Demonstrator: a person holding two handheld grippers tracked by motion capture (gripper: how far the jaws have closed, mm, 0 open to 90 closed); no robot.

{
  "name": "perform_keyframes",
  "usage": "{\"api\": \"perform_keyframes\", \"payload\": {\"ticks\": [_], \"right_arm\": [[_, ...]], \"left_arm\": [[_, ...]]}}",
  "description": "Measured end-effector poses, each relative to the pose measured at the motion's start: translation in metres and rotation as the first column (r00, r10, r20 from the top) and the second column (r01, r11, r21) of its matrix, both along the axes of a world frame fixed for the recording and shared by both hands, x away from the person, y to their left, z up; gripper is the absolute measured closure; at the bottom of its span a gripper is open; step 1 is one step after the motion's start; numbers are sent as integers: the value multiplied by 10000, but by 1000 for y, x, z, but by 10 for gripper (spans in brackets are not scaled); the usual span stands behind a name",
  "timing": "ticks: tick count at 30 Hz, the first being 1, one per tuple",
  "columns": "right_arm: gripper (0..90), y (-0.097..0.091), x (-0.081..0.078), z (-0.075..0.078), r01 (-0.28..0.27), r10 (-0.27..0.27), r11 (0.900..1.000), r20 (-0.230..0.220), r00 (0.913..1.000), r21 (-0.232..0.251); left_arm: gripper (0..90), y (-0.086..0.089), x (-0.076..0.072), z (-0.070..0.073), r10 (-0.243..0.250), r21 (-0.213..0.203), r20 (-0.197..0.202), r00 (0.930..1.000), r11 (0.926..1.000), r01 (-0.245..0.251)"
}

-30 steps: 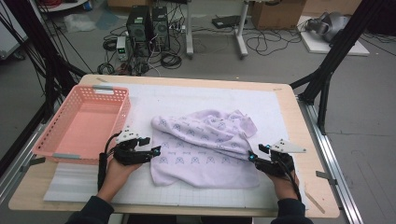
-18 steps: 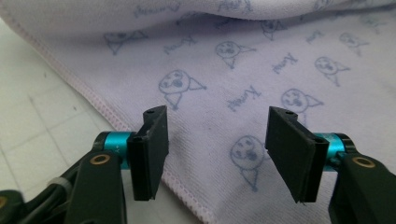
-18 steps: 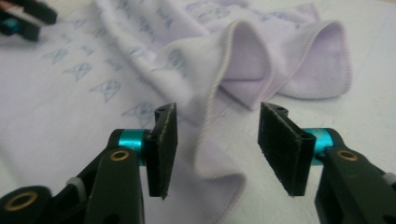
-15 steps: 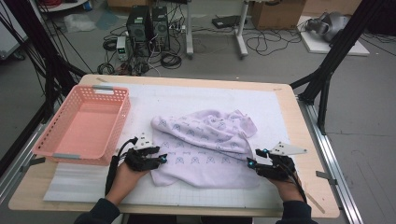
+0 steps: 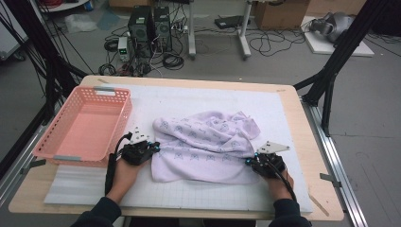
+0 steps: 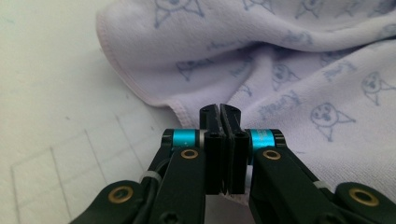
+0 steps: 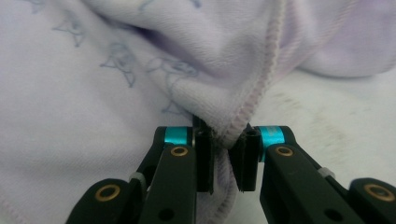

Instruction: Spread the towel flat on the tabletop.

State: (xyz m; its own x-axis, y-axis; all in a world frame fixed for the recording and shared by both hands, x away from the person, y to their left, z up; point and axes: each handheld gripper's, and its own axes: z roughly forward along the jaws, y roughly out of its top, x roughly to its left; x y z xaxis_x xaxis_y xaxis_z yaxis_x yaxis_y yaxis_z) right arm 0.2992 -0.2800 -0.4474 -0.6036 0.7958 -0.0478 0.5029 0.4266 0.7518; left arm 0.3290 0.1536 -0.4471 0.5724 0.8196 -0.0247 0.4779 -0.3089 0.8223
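A lavender towel (image 5: 203,142) printed with small cat faces lies rumpled on the white gridded mat (image 5: 189,194). My left gripper (image 5: 154,148) sits at the towel's left edge. In the left gripper view its jaws (image 6: 219,110) have just closed and stand together, pinching the towel's (image 6: 303,70) hem. At the towel's lower right corner is my right gripper (image 5: 248,161). Its jaws (image 7: 226,136) have just been closing and press on a stitched fold of the towel (image 7: 93,93), which bulges up between the pads.
A pink plastic basket (image 5: 60,156) stands on the table's left side, close to my left hand. The wooden table edge (image 5: 326,189) runs just right of my right hand. Black frame posts, cables and computer boxes stand on the floor beyond the table.
Both grippers have edged in to the towel's edges and their jaws have closed on the cloth. The towel itself lies much as before.
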Motion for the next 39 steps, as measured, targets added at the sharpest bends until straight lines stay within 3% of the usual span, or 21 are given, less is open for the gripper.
{"api": "perform_keyframes", "payload": {"ticks": [4, 5, 7, 8, 9, 12, 14, 18, 23, 25, 27, 29, 31, 33, 34, 36, 39], "right_arm": [[797, 2, 10, -1, 958, -928, 9938, 535, 9943, -569], [770, 2, 11, -1, 1137, -1108, 9922, 565, 9922, -510], [659, 1, 11, -1, 1454, -1426, 9883, 581, 9881, -462], [616, -2, 9, 0, 1462, -1440, 9886, 590, 9878, -348], [592, -6, 6, 2, 1475, -1465, 9890, 667, 9870, -113], [522, -19, -4, 8, 1604, -1640, 9859, 831, 9830, 482], [494, -27, -10, 13, 1678, -1741, 9833, 941, 9802, 711], [456, -39, -22, 16, 1753, -1843, 9780, 746, 9800, 1135], [412, -36, -35, 11, 1598, -1649, 9823, 460, 9852, 979], [391, -31, -40, 7, 1510, -1537, 9859, 337, 9875, 723], [378, -26, -44, 3, 1534, -1542, 9875, 196, 9879, 360], [353, -21, -46, -2, 1636, -1636, 9865, -40, 9865, -110], [375, -21, -49, -3, 2009, -2007, 9795, -114, 9796, 132], [513, -22, -51, -4, 1891, -1879, 9806, -263, 9818, 514], [615, -21, -53, -4, 1815, -1806, 9819, -209, 9833, 542], [824, -17, -59, -3, 1452, -1435, 9871, -296, 9892, 668], [849, -16, -68, -1, 1313, -1297, 9902, -367, 9909, 475]], "left_arm": [[880, -8, 15, 0, 339, -84, -34, 9994, 9994, -339], [869, -10, 16, -1, 456, -180, 4, 9990, 9988, -456], [722, -9, 14, 0, 501, -522, -151, 9986, 9973, -508], [594, -7, 12, 1, 427, -721, -247, 9988, 9964, -443], [549, -4, 8, 3, 292, -777, -239, 9993, 9965, -309], [476, 5, -5, 7, -53, -895, -45, 10000, 9960, 49], [462, 11, -12, 7, -381, -1123, -142, 9992, 9930, 363], [447, 15, -24, 4, -626, -1434, -402, 9972, 9881, 562], [374, 14, -34, -4, -942, -1789, -979, 9907, 9810, 755], [351, 12, -38, -5, -1048, -1570, -1051, 9889, 9837, 876], [351, 9, -42, -5, -1116, -1560, -1143, 9872, 9834, 931], [417, 2, -45, -5, -893, -834, -1006, 9909, 9932, 810], [546, -3, -50, -5, -511, 1, -568, 9971, 9987, 512], [701, -2, -52, -4, -844, 54, -548, 9949, 9964, 849], [829, -3, -55, -5, -1007, -70, -525, 9935, 9949, 1004], [865, -2, -60, -4, -927, -66, -512, 9944, 9957, 924], [868, 6, -68, -5, -918, -593, -875, 9919, 9945, 868]]}}
